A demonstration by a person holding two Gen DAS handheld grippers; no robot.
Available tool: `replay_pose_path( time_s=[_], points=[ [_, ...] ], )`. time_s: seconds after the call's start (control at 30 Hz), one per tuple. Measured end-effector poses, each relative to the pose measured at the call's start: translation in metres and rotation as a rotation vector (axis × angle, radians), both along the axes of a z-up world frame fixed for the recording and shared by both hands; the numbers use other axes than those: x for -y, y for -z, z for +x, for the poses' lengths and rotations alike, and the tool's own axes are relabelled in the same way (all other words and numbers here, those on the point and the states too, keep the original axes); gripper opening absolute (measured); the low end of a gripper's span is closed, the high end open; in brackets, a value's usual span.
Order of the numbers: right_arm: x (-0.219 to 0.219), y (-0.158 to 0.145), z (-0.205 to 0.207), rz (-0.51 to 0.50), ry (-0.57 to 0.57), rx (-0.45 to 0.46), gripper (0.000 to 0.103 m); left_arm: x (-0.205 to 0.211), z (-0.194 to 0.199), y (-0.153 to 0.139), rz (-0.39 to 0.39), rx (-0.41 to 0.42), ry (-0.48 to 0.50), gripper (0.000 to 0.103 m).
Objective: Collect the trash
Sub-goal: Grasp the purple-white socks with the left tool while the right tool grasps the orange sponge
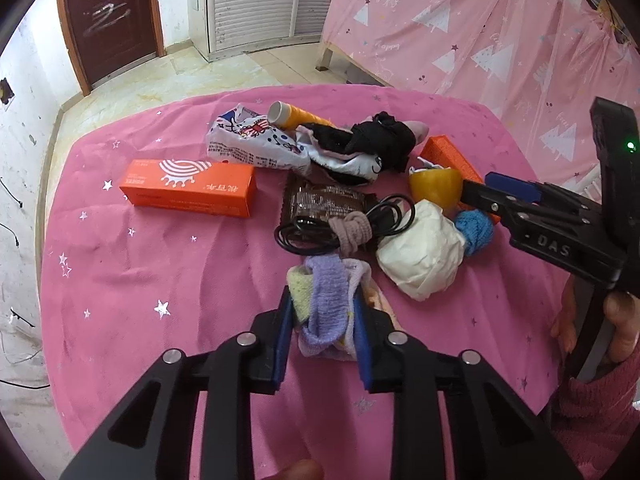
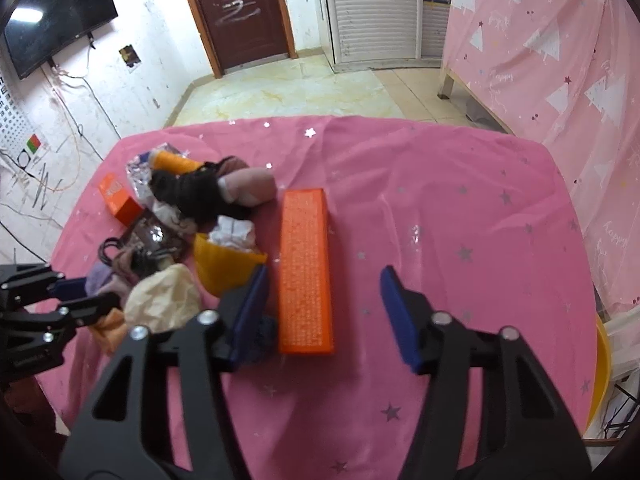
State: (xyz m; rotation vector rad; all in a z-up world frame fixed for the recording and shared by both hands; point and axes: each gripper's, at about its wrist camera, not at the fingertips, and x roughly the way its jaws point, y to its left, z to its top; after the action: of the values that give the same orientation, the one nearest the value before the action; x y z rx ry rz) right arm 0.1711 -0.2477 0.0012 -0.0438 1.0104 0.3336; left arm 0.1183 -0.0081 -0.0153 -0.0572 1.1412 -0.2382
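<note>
Left gripper clenched on striped sock bundle at near edge of clutter on pink tablecloth. Crumpled paper ball just beside. Right gripper released, straddling orange box, pads clear.

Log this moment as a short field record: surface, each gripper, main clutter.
surface: pink star-print tablecloth
left gripper: shut on the purple sock bundle
right gripper: open, straddling the near end of the long orange box, pads not pressing it
clutter: crumpled white paper, black cable, yellow cup, second orange box
</note>
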Motion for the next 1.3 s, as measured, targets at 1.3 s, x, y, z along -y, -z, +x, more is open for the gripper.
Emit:
replay_pose_path(
  time_s=[1.3],
  points=[
    [0.128,-0.029,-0.039,0.099,0.229,0.130,0.023,0.095,-0.013,-0.080,0.022,0.163,0.137,0.017]
  ],
)
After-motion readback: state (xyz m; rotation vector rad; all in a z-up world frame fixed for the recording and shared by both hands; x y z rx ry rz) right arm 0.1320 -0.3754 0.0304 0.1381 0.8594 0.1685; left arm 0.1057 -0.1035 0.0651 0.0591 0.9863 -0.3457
